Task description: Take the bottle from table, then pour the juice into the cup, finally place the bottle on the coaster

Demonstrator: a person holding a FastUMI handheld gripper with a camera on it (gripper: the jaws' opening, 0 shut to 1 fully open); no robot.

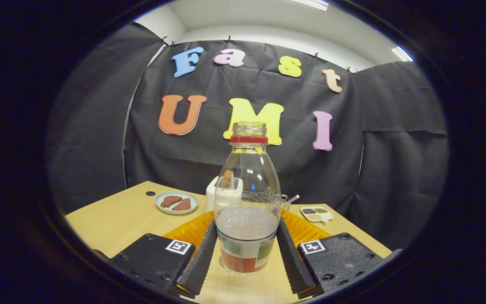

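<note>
Bottle (247,202) upright between my jaws, not clearly clamped yet.

Gripper view: my gripper (246,257) has its jaws spread, one on each side of the bottle's lower body. The fingers (198,264) look just beside the plastic or barely on it; I can't tell if both press, so I call them released. The bottle's long axis is vertical, straight ahead and centred in the gap, standing on the surface (116,219). It is clear plastic with no cap, a red ring at the neck, a label low down, and cloudy juice filling about the lower third. An orange mat (188,230) lies behind it, a plate (176,203) with two reddish pieces sits further back beyond the left finger, and a small tray (317,214) beyond the right. Closing squarely looks like the next need.
</note>
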